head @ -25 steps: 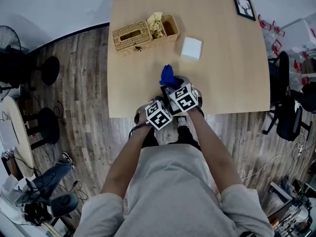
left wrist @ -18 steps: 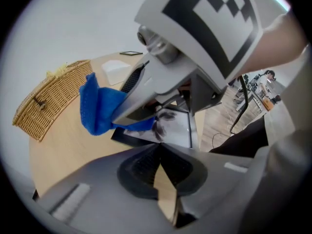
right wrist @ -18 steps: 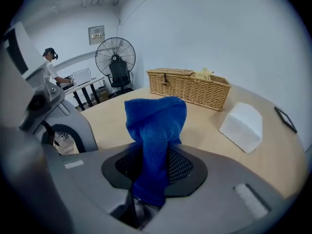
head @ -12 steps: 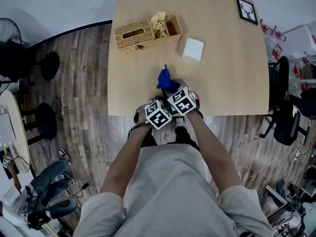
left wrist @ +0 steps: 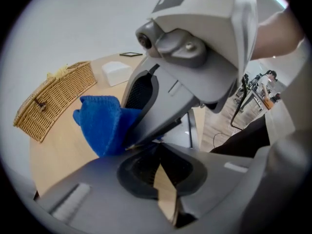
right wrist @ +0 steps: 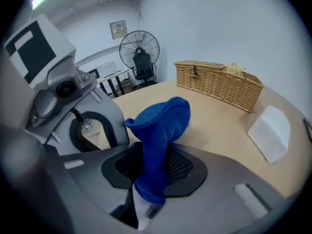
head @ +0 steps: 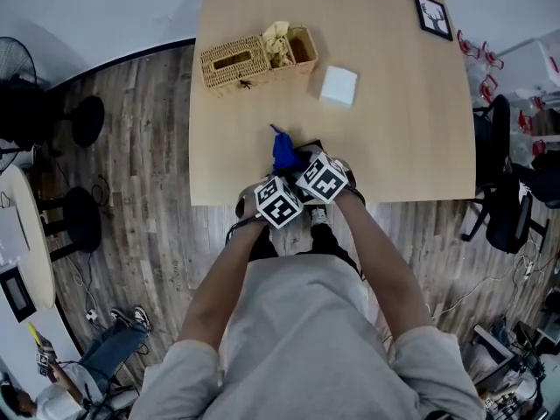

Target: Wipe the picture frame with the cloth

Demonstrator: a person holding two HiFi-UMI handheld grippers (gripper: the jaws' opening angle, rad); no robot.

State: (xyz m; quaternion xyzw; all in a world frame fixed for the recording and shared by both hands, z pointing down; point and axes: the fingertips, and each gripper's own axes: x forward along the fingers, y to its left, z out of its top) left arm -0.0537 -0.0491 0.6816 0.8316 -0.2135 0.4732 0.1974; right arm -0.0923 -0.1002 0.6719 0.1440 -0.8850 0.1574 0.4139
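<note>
My right gripper is shut on a blue cloth that stands up out of its jaws. In the head view the cloth sits near the table's front edge, just ahead of both marker cubes. My left gripper is shut on a thin board with a tan edge, apparently a small dark picture frame. The cloth is pressed against it by the right gripper's jaw. A second black picture frame lies at the table's far right corner.
On the wooden table stand a wicker basket at the back left and a white box beside it. Office chairs stand to the right. A fan and desks are on the left.
The right gripper has carried the blue cloth to the left and a little toward the table's front edge. The left gripper has stayed put.
</note>
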